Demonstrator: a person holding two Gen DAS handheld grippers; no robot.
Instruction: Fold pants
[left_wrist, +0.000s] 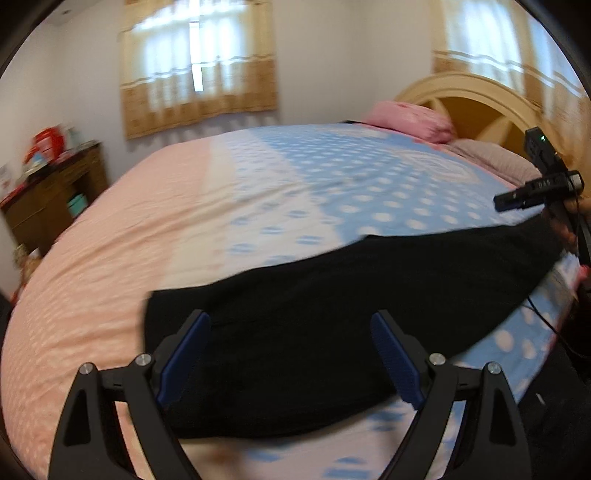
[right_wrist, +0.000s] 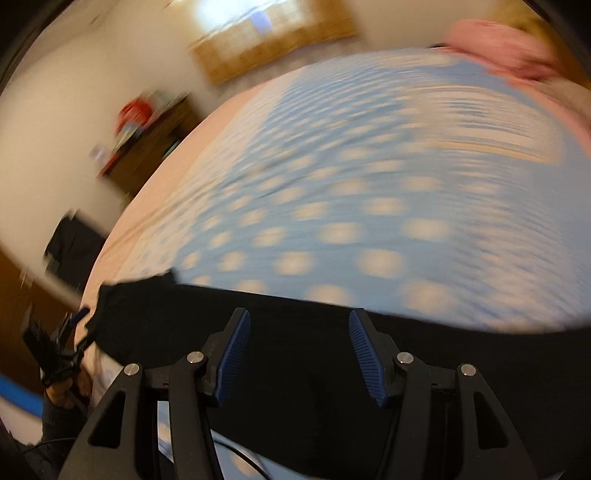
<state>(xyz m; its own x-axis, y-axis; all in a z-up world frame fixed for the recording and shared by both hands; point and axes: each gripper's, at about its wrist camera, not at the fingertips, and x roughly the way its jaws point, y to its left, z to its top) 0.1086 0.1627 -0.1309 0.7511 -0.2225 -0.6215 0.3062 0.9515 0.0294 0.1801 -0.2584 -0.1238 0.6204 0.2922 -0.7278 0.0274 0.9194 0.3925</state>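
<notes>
The black pants (left_wrist: 332, 314) lie flat on the bed as a long dark band across its near side. My left gripper (left_wrist: 290, 317) is open just above their left end, with the cloth showing between the blue pads. My right gripper (right_wrist: 297, 317) is open above the pants (right_wrist: 303, 369) near their other end, holding nothing. The right gripper also shows at the right edge of the left wrist view (left_wrist: 532, 192). The left gripper shows dimly at the lower left of the right wrist view (right_wrist: 55, 343). The right wrist view is motion-blurred.
The bed sheet (left_wrist: 314, 177) is pink on the left and blue with white dots on the right. A pink pillow (left_wrist: 413, 118) and a wooden headboard (left_wrist: 480, 99) are at the far right. A brown dresser (left_wrist: 55, 192) with clutter stands at the left wall.
</notes>
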